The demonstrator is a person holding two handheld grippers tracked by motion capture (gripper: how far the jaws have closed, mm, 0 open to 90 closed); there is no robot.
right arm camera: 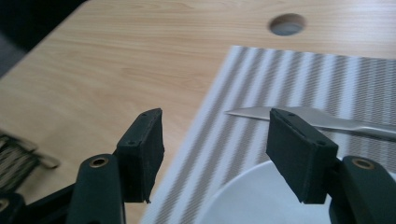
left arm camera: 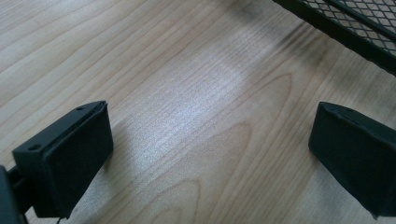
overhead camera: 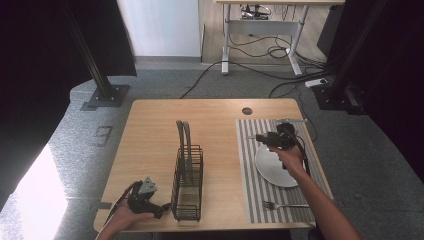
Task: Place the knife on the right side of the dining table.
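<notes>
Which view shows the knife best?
The right gripper view: the knife lies close and sharp on the striped mat. In the high view it is a thin sliver. The left gripper view looks elsewhere.

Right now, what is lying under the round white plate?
Under the round white plate lies the grey striped placemat on the wooden table. Whatever sits directly beneath the plate's middle is covered.

a light wooden table [overhead camera: 150,130] stands on grey carpet [overhead camera: 380,150]. black curtains [overhead camera: 40,60] hang at both sides, with black metal stands [overhead camera: 102,85] at their feet. beyond, a white desk frame [overhead camera: 262,25] sits above tangled cables [overhead camera: 260,50]; bright light [overhead camera: 35,200] falls lower left.
</notes>
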